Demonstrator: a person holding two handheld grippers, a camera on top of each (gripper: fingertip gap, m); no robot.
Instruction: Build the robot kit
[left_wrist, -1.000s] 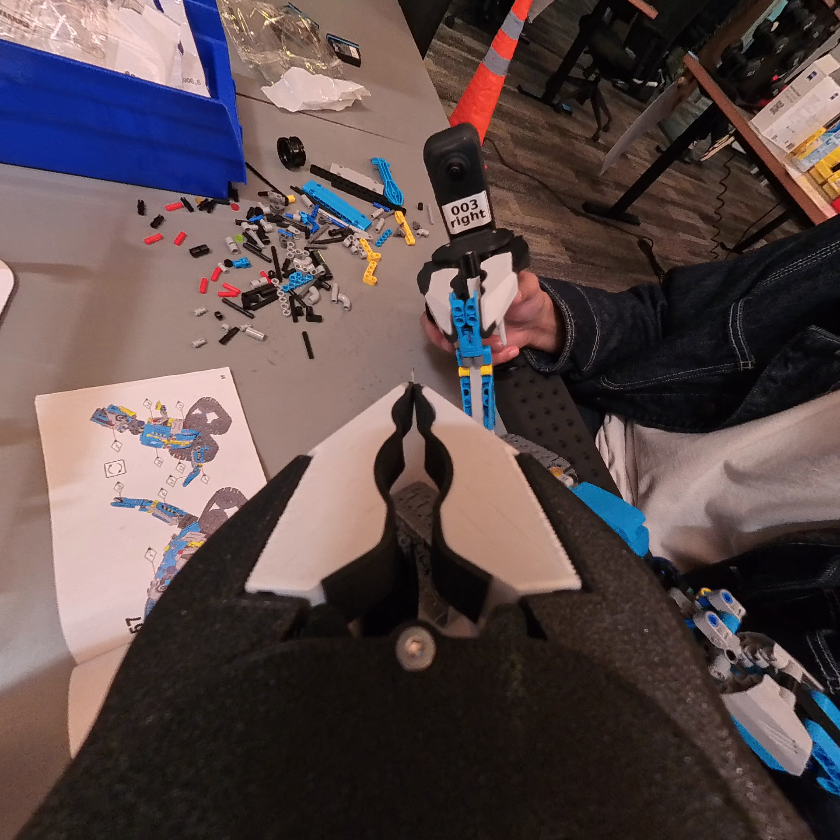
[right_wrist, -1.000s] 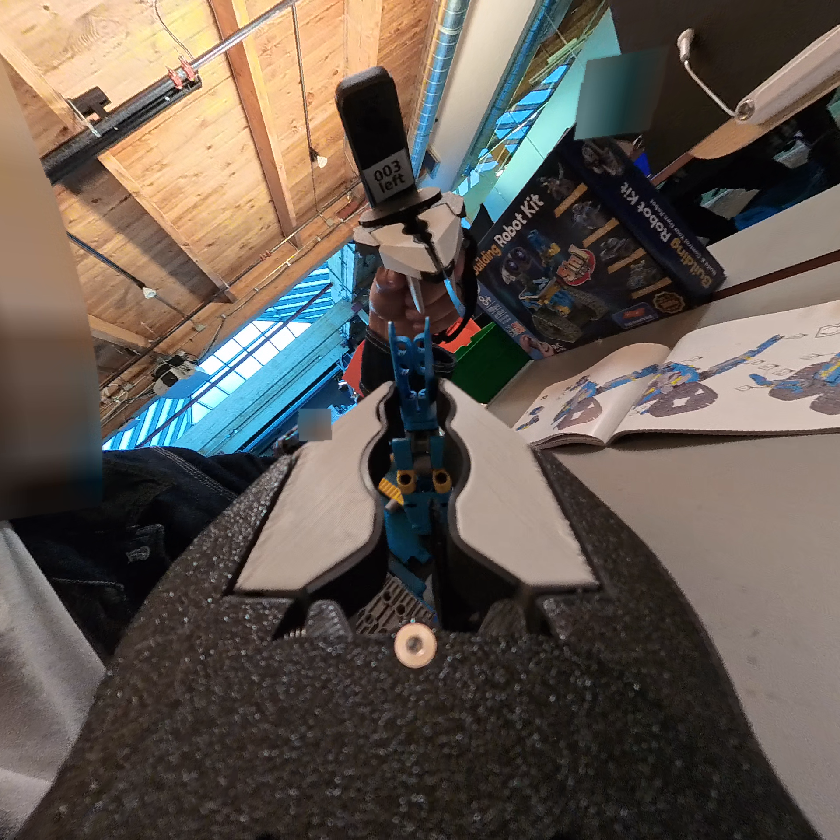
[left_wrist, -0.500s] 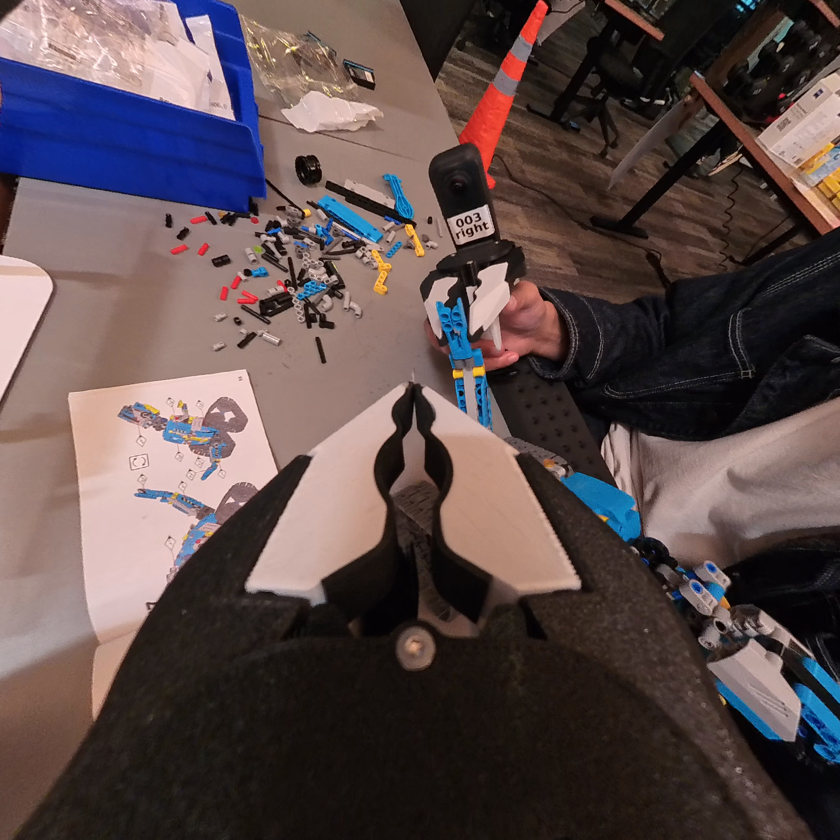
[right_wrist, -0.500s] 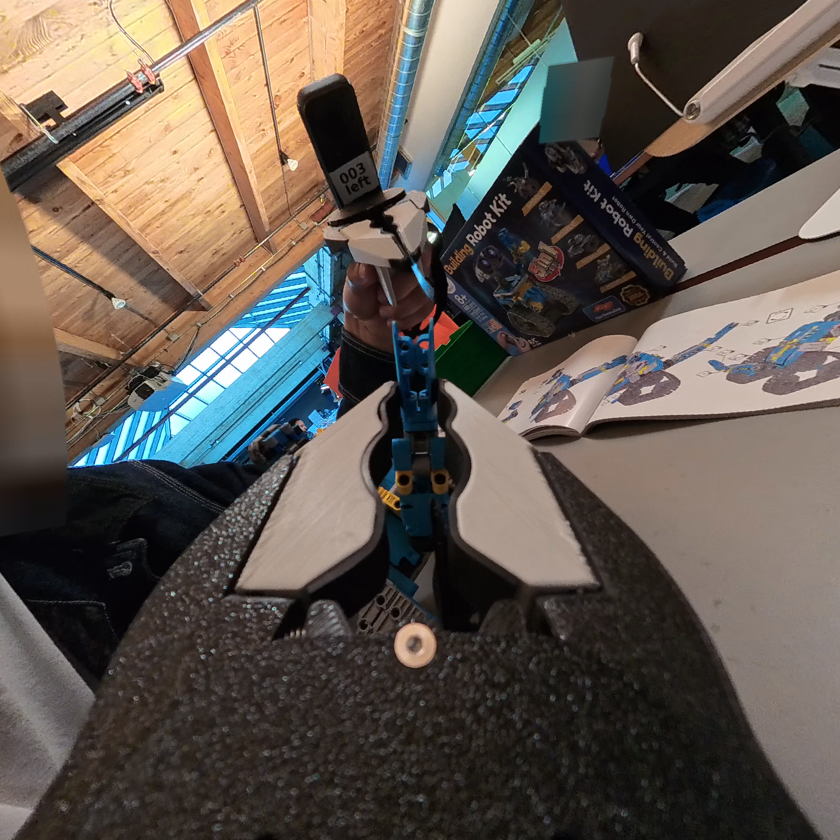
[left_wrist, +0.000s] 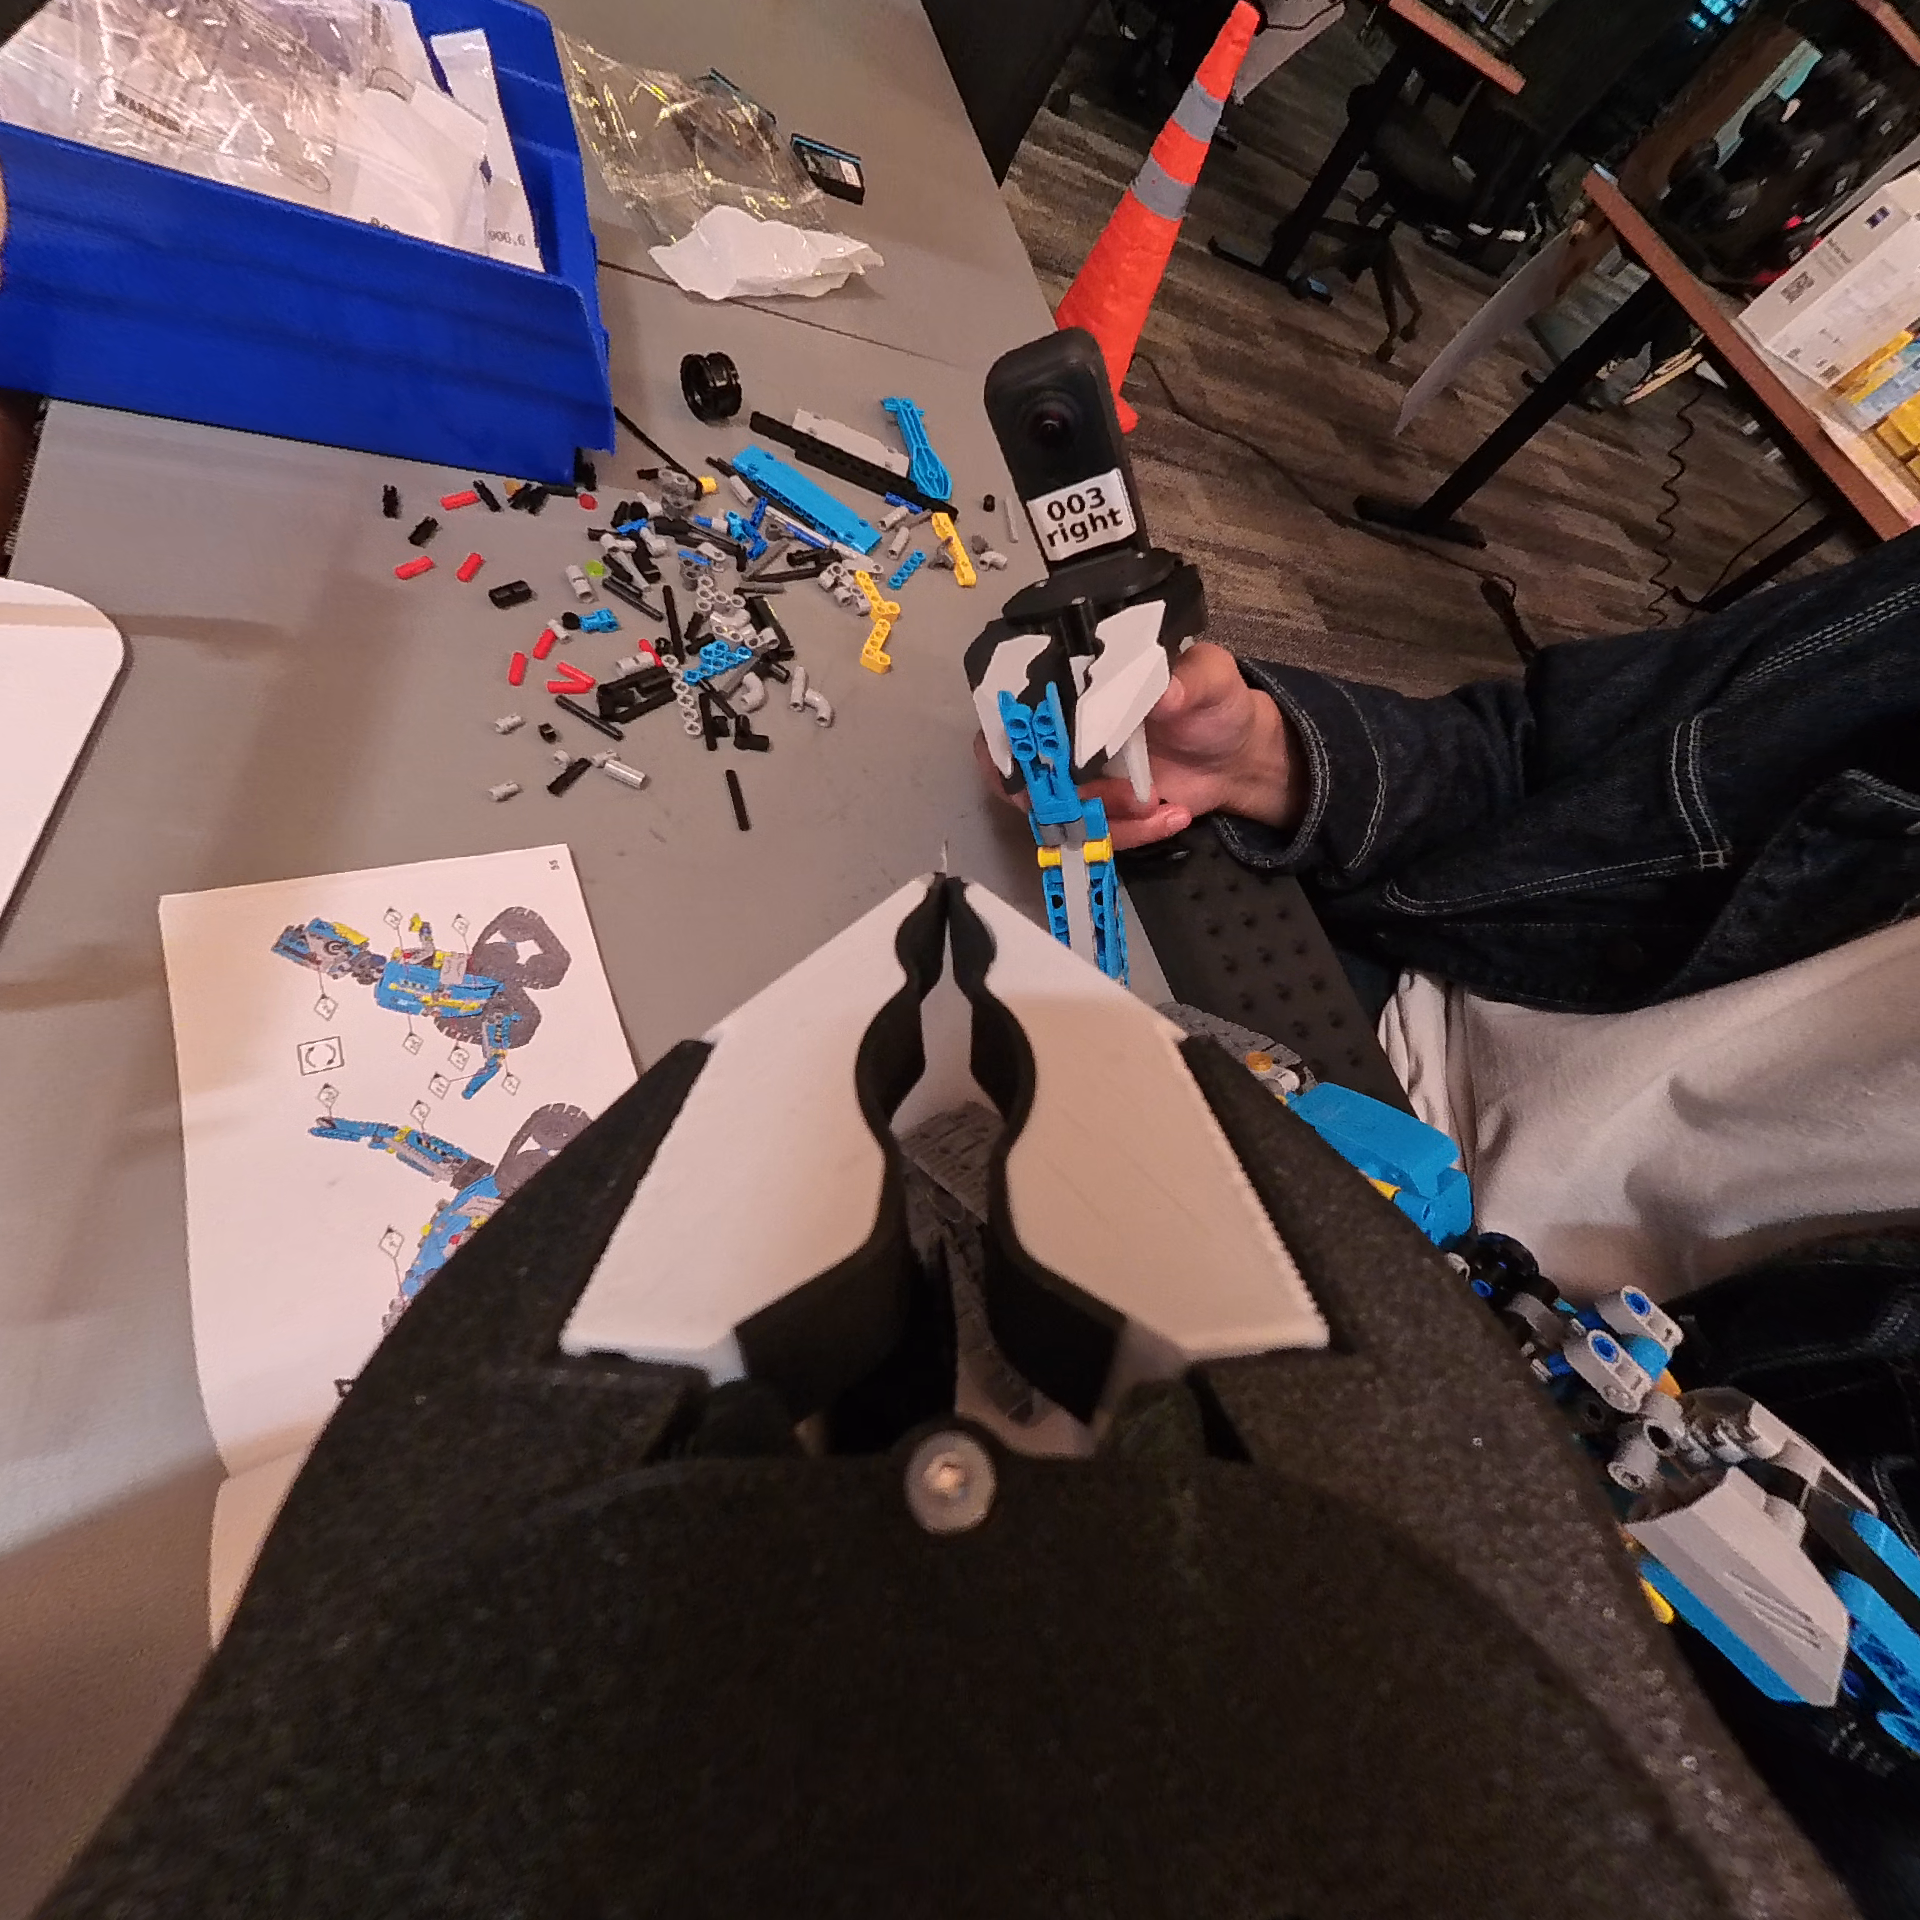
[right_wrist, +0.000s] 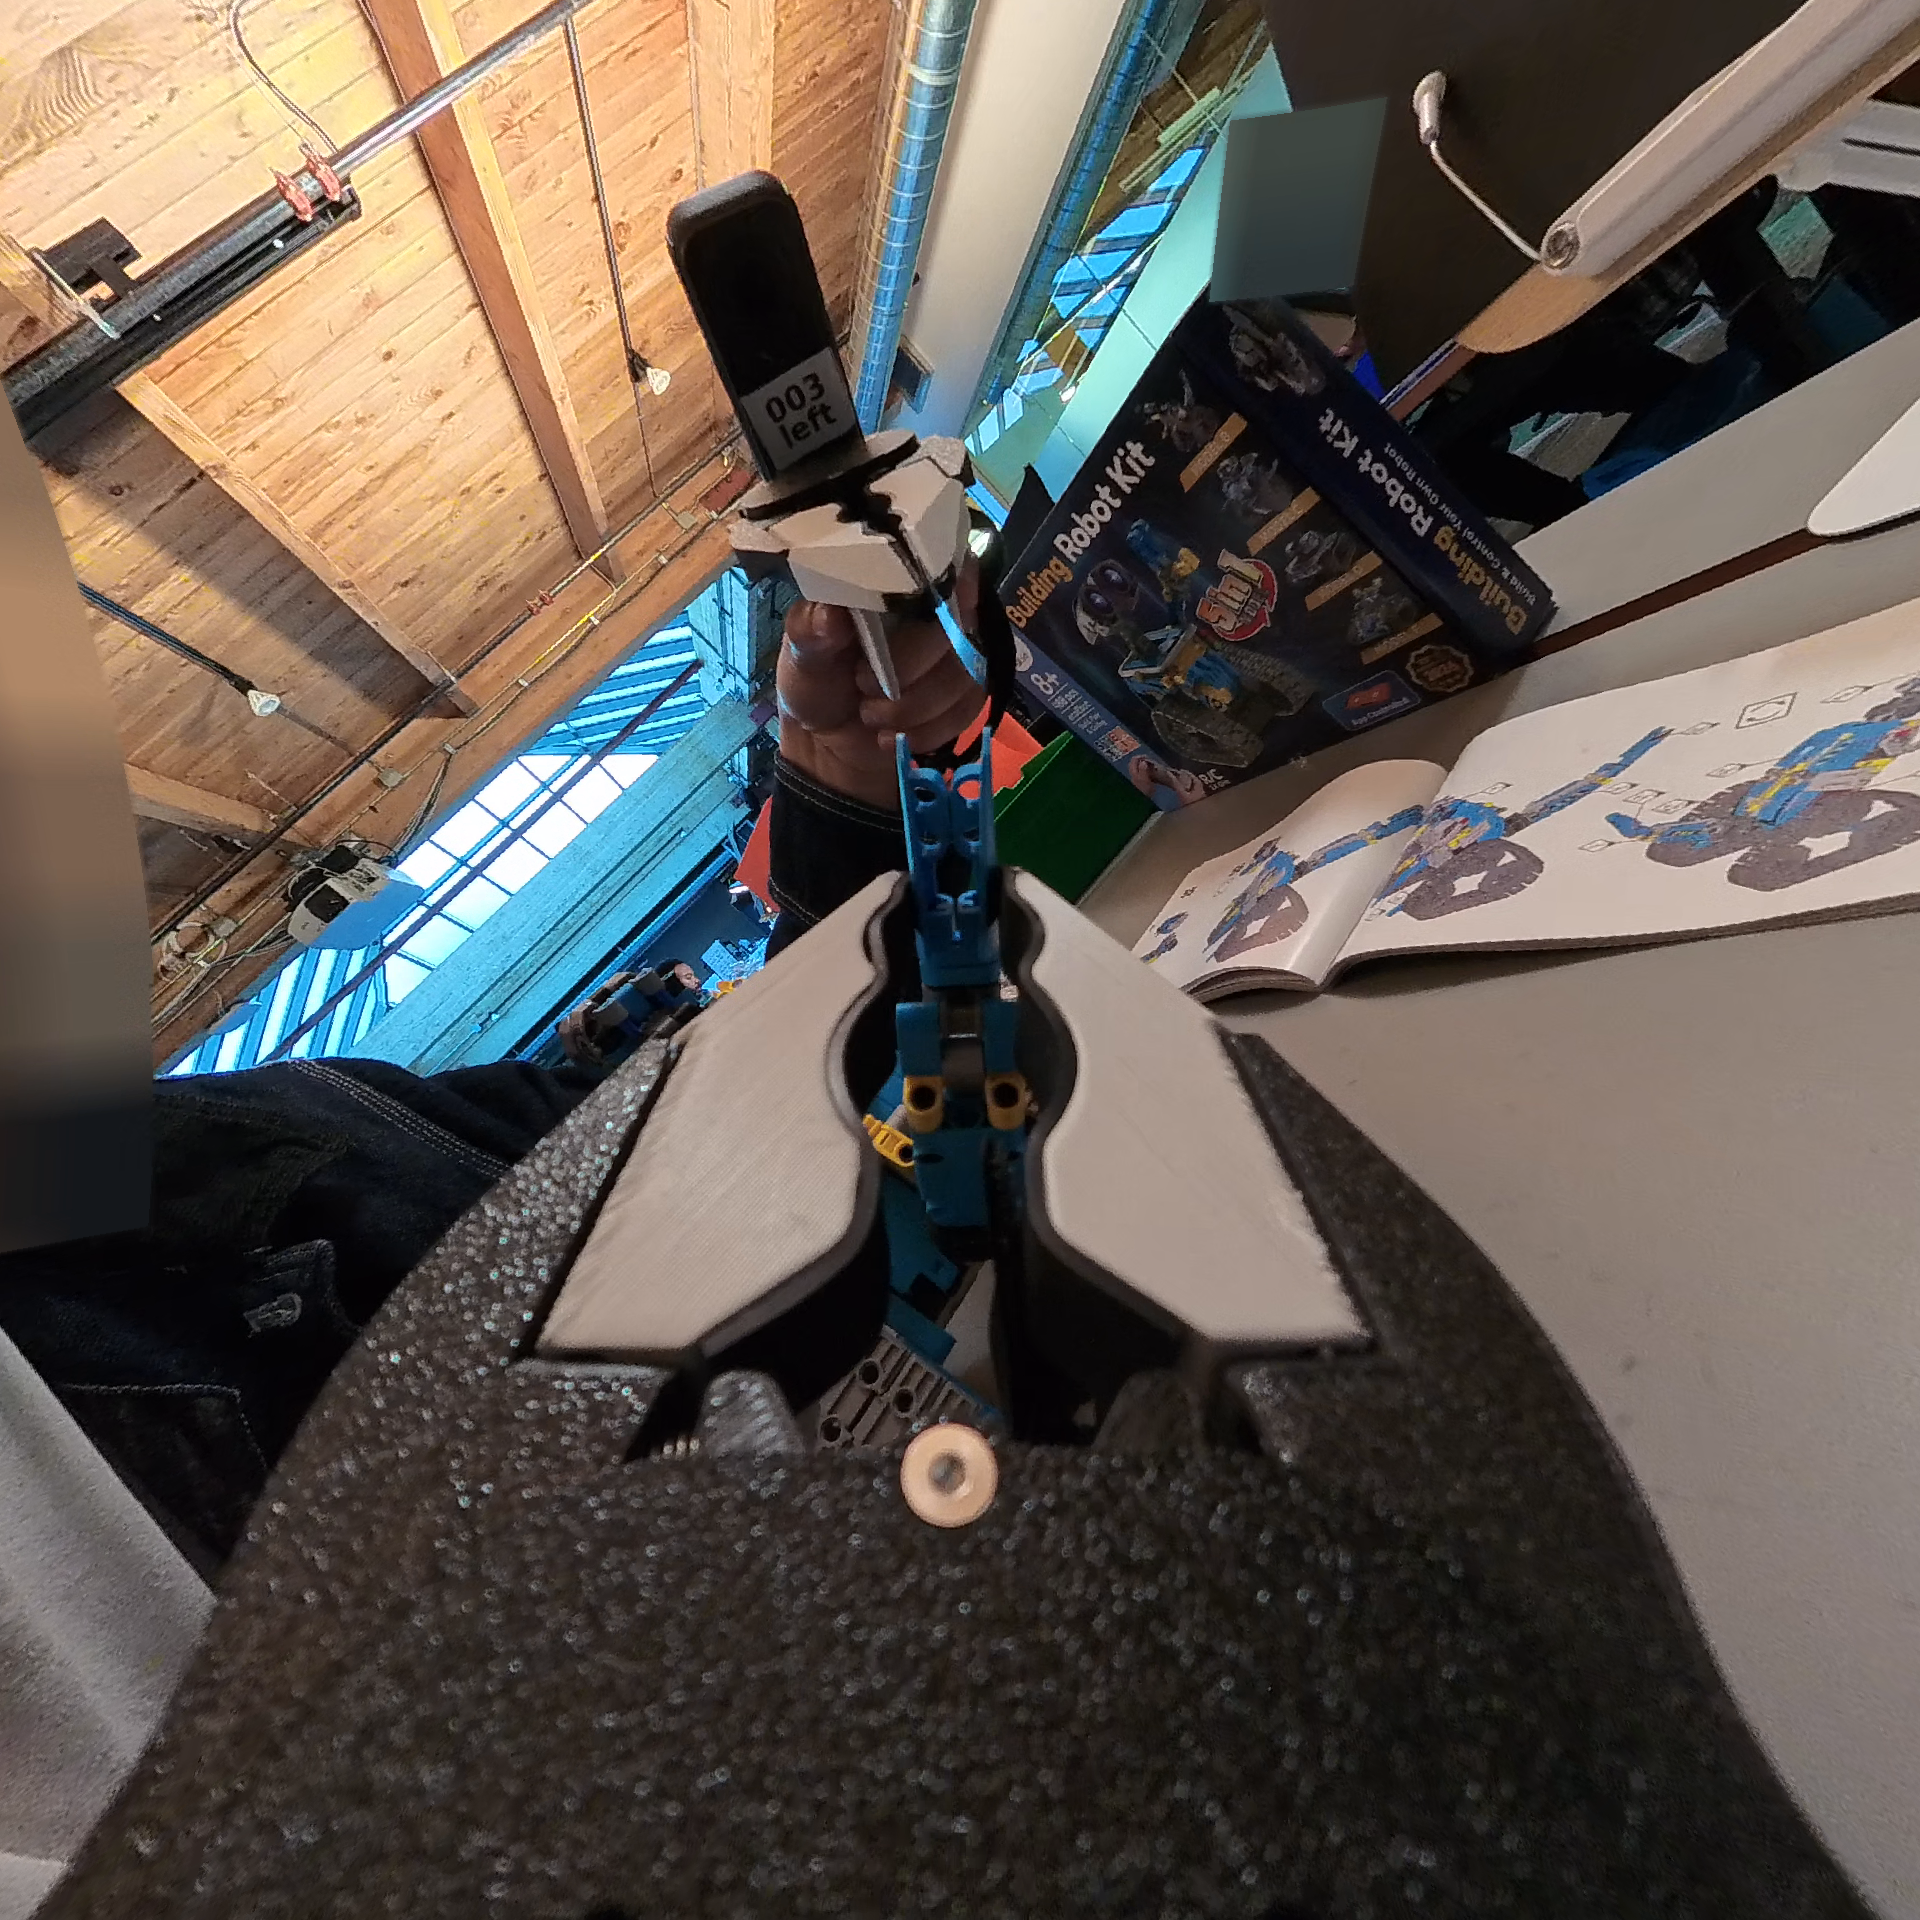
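My right gripper (right_wrist: 956, 888) is shut on a blue brick assembly (right_wrist: 951, 831) with yellow pins; the assembly sticks out past the fingertips. In the left wrist view the right gripper (left_wrist: 1081, 748) is held in a hand at the table's right edge. There the assembly (left_wrist: 1075, 883) hangs down from it. My left gripper (left_wrist: 940, 883) is shut, with its tips together just left of the assembly's lower end. In the right wrist view the left gripper (right_wrist: 878, 665) points its tips at the assembly's forked end, a small gap apart. Whether it pinches anything is too small to tell.
Loose small pieces (left_wrist: 717, 623) lie scattered on the grey table (left_wrist: 260, 727). A blue bin (left_wrist: 291, 312) stands behind them. An open instruction booklet (left_wrist: 395, 1091) lies near the front. A partly built blue and grey model (left_wrist: 1714, 1507) rests at lower right. A kit box (right_wrist: 1278, 582) stands behind the booklet (right_wrist: 1558, 831). My right fingertips sit around 11 centimeters from my left ones.
In the right wrist view the left gripper has drifted a little to the left. In the left wrist view the right gripper and the assembly now lean slightly. Both grippers stay shut.
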